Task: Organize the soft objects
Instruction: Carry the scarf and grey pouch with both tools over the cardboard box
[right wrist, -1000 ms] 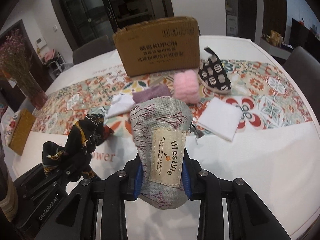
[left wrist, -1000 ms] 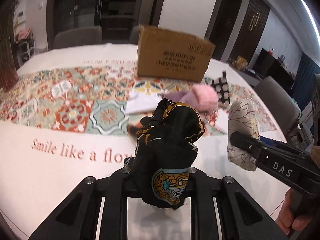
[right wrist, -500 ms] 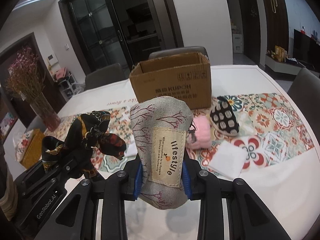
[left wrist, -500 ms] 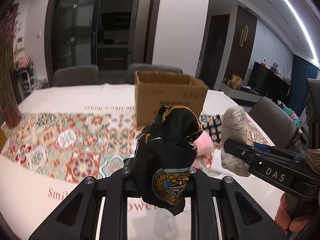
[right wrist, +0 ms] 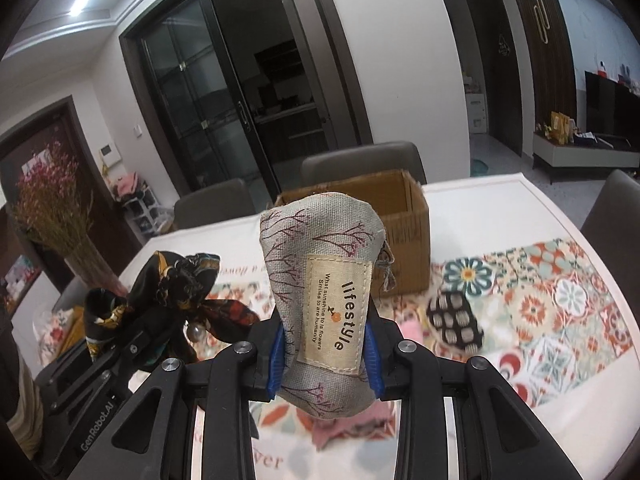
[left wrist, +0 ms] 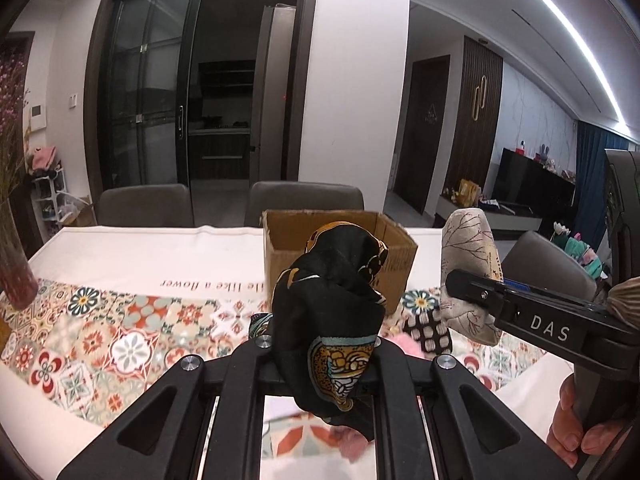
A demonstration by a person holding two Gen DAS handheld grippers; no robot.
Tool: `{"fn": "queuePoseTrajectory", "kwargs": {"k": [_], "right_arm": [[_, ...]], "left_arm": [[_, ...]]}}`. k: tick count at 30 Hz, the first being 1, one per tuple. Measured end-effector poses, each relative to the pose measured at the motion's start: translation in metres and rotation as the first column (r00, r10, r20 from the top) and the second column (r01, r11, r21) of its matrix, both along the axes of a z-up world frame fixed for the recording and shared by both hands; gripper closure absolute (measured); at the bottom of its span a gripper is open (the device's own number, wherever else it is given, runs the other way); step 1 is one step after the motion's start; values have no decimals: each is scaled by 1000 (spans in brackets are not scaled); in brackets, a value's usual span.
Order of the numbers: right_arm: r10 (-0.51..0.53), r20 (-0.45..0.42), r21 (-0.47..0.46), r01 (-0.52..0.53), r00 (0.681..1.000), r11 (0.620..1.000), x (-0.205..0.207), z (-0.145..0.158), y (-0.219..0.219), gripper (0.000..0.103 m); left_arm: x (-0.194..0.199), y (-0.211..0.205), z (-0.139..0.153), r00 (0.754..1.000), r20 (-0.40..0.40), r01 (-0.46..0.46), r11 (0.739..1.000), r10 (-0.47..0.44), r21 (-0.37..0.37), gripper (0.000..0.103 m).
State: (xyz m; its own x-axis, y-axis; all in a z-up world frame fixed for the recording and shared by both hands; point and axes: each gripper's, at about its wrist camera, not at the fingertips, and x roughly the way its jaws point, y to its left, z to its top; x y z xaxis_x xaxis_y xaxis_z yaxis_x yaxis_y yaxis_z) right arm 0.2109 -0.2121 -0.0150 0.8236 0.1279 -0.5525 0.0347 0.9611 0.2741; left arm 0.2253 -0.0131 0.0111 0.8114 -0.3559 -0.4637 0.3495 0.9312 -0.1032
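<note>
My left gripper [left wrist: 326, 354] is shut on a black and gold patterned scarf [left wrist: 332, 300], held up above the table. My right gripper [right wrist: 324, 354] is shut on a grey fabric pouch [right wrist: 320, 280] with a "lifestyle" label. Each shows in the other's view: the pouch [left wrist: 470, 276] to the right, the scarf [right wrist: 172, 292] to the left. An open cardboard box [left wrist: 340, 256] stands on the table ahead of both, also in the right wrist view [right wrist: 400, 236]. A black-and-white checked pouch [right wrist: 454, 320] and a pink fluffy item [left wrist: 408, 346] lie on the cloth near the box.
The table has a white cloth with a floral patterned runner [left wrist: 120, 332]. A vase of dried pink flowers [right wrist: 60, 224] stands at the left. Grey chairs [left wrist: 146, 210] line the far side and another chair [right wrist: 612, 216] is at the right.
Both grippers have risen and moved toward the box with their loads; the views tilted up, so the box's open top and the room behind now show.
</note>
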Motion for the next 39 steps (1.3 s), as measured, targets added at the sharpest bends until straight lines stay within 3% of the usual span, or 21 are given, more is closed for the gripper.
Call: {"fn": "queuePoseTrajectory", "kwargs": {"k": [6,24,31,39], "right_arm": [[18,25,-2,-18,1000,1000,25,15,-6,69],[124,-30,-45,-125,992,991,138,56,-35,69],[149,-80,-68,-155,986,986,185,55,-44,69],[168,-132,-72,-178,977,981,225,38,-53,69]], "left_arm": [[28,-8,17,1000,0,17,1000,-17,-7,90],[128,-58,70,999,48,23,998,-26,62,90],[167,-76,68,1000,28,5,997,-8,80,90],[207,-97,46,999,-39,5,996,-1,94,90]]}}
